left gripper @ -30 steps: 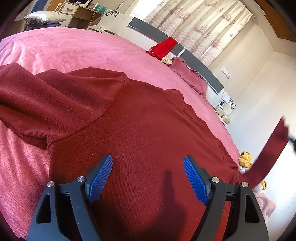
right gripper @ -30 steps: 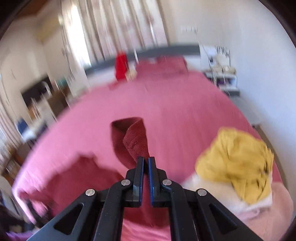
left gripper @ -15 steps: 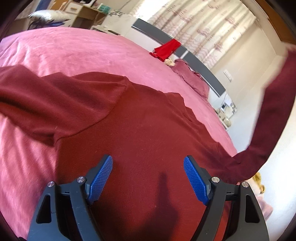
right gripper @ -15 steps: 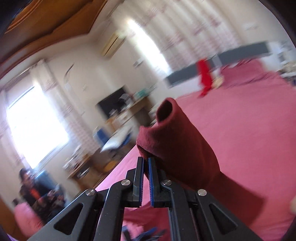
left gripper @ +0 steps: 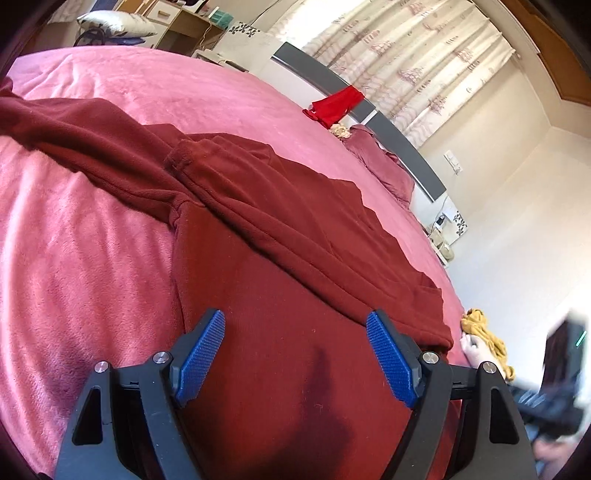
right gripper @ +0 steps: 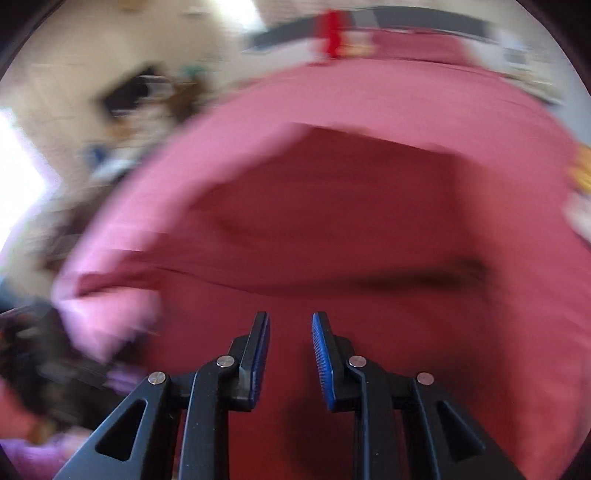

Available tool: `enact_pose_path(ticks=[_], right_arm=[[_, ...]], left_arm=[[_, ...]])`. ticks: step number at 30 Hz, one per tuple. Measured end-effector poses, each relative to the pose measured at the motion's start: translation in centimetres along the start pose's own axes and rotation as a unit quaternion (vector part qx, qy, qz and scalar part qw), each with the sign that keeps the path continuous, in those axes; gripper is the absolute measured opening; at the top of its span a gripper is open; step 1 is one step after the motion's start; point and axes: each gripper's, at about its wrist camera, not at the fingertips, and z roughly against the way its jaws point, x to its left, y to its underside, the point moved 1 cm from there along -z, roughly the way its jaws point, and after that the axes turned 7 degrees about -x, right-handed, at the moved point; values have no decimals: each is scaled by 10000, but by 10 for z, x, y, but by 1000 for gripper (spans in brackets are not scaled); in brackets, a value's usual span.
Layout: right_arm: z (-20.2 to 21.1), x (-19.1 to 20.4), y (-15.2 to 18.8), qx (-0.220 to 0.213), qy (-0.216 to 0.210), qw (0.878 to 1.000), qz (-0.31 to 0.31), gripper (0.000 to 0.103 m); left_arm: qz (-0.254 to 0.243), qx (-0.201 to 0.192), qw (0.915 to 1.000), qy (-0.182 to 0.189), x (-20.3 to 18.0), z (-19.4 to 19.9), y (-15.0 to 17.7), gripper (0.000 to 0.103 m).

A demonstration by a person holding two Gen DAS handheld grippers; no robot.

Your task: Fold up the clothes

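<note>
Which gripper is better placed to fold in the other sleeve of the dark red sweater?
Left. The left gripper hovers open beside the unfolded sleeve; the right gripper, jaws opening, is over the sweater's body.

You are working over a bed covered by a pink plush blanket (left gripper: 229,92). A grey headboard (left gripper: 402,147) runs along its far side, with patterned curtains (left gripper: 417,62) behind it, lit by daylight. A pink pillow (left gripper: 384,170) lies beside the headboard. Cream walls (left gripper: 524,206) meet at the right, with a wall socket (left gripper: 453,162) on one. A wooden desk (left gripper: 184,27) stands at upper left. The right wrist view is motion-blurred.
</note>
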Motion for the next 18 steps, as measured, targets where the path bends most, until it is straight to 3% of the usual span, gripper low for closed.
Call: enact_pose_path(ticks=[3,5,6,8,10,13,16,18], right_arm=[[10,-77,21,198,914,9949,-379,26],[17,-115,38,458,1107,9911,-588,31],[20,-130,46,564,924,9912,-761,32],[28,-151,58,617,152,9888,-1351,33],[32,-169,68,785,-620,9776,-1853,38],[37,-198,83,1092,-1406,9545,-2393,38],[41,-219,95,1532,-1864,9261,-2901,37],[49,-230,100,1598,-1838,9228,-2987,37]], left_arm=[[-265,-67,9996,-47,-3,-1,6,81],[-430,-52,9990,-102,-6,-2,8,81],[-478,-27,9988,-129,-7,-3,8,81],[-528,6,9985,-144,-8,-2,7,81],[-632,96,9978,-176,-8,-3,5,81],[-935,285,9947,-316,-9,-3,2,81],[-1575,505,9827,-829,-13,2,-2,81],[-1993,587,9723,-1066,-15,8,-1,81]])
